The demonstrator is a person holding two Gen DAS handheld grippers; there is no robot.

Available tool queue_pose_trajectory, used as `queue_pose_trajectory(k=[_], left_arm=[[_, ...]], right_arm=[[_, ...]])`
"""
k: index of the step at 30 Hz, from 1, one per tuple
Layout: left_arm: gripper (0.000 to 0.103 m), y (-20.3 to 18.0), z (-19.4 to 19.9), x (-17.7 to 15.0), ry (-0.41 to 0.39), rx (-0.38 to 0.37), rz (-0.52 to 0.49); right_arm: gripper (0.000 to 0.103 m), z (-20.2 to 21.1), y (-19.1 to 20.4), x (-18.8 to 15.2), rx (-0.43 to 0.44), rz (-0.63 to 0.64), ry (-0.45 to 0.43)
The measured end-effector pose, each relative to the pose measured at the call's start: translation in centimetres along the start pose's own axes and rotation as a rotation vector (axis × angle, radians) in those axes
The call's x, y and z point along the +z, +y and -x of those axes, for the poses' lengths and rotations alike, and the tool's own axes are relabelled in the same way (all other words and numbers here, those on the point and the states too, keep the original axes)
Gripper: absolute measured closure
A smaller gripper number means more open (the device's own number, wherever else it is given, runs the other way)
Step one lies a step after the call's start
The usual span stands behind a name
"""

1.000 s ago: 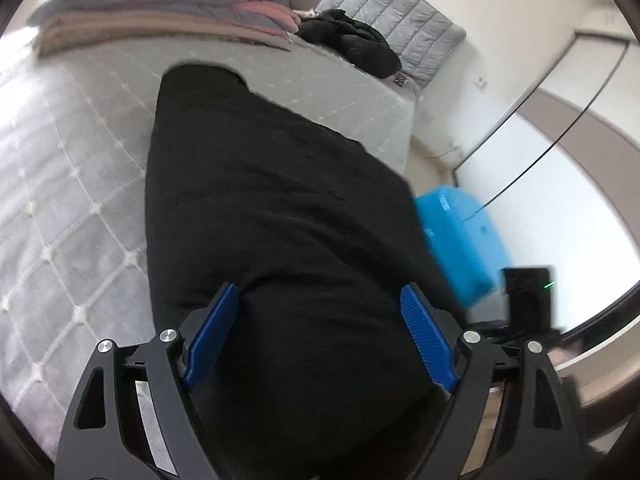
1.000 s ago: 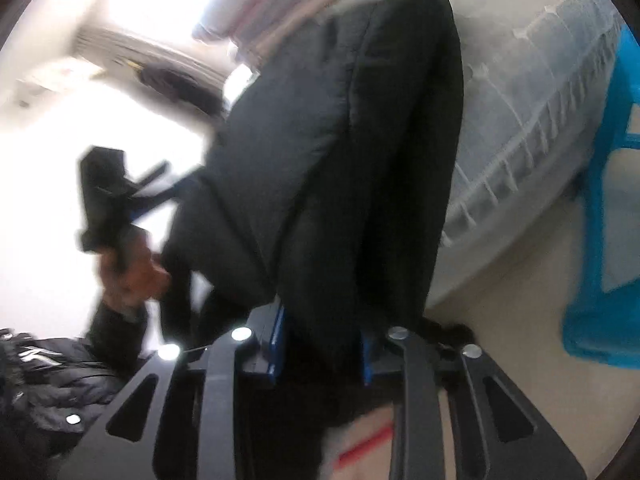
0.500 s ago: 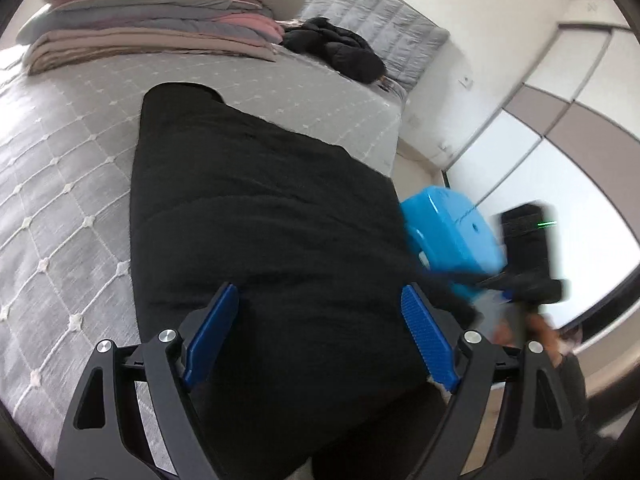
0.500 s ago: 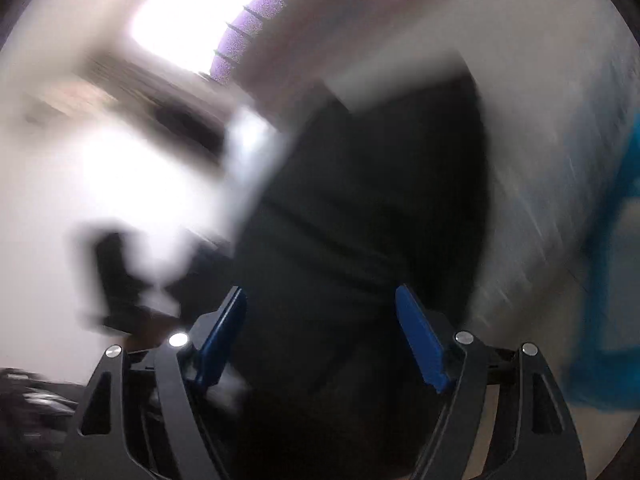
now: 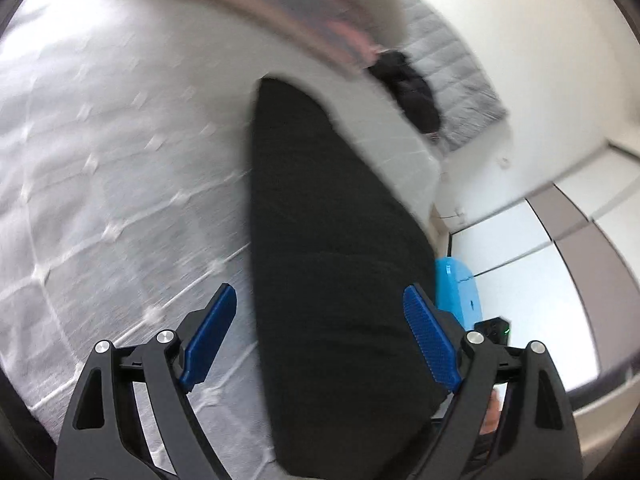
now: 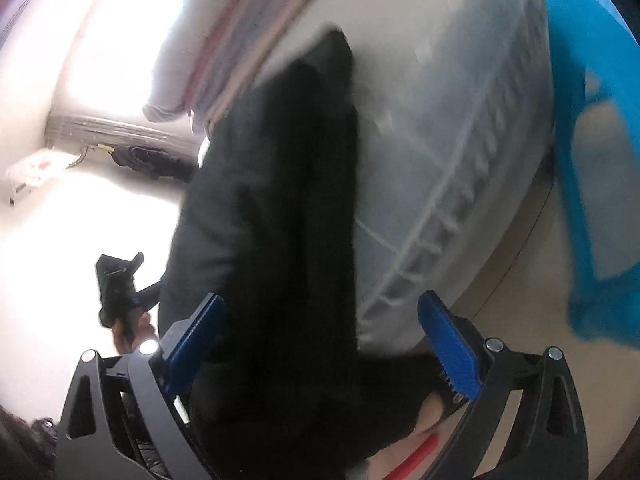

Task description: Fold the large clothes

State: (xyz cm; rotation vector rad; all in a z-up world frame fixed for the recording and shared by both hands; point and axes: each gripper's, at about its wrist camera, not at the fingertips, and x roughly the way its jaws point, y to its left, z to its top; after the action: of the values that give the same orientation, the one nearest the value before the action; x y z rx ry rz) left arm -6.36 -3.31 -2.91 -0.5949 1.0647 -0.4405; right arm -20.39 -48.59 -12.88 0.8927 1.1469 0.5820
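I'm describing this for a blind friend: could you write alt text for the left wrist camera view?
A long black garment lies folded lengthwise on a white quilted bed, seen past the open left gripper, whose blue pads touch nothing. Behind it are stacked folded bedding and dark clothing; a blue stool stands beside the bed. The picture is motion-blurred.

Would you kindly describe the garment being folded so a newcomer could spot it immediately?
Start at the white quilted bed. The long black folded garment lies lengthwise along its near edge. Unlike the crumpled black jacket by the headboard, it is flat and smooth.
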Motion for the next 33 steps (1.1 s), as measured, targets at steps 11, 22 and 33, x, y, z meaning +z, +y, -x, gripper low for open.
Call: queue_pose_trajectory(k=[11, 22, 33], left_arm=[[0.015, 4.3, -6.2, -0.5, 0.169, -0.158, 0.205], [0.007, 2.5, -11.4, -0.2, 0.277, -0.178, 0.206], [0.045, -0.9, -8.1, -0.2, 0.163, -0.079, -0.035]], right_arm=[[0.007, -4.0, -2.5, 0.0, 0.327, -0.122, 0.106], [0.007, -6.5, -0.6, 1.0, 0.359, -0.082, 0.121], [0.036, -4.3, 4.4, 0.7, 0.239, 0.012, 0.033]])
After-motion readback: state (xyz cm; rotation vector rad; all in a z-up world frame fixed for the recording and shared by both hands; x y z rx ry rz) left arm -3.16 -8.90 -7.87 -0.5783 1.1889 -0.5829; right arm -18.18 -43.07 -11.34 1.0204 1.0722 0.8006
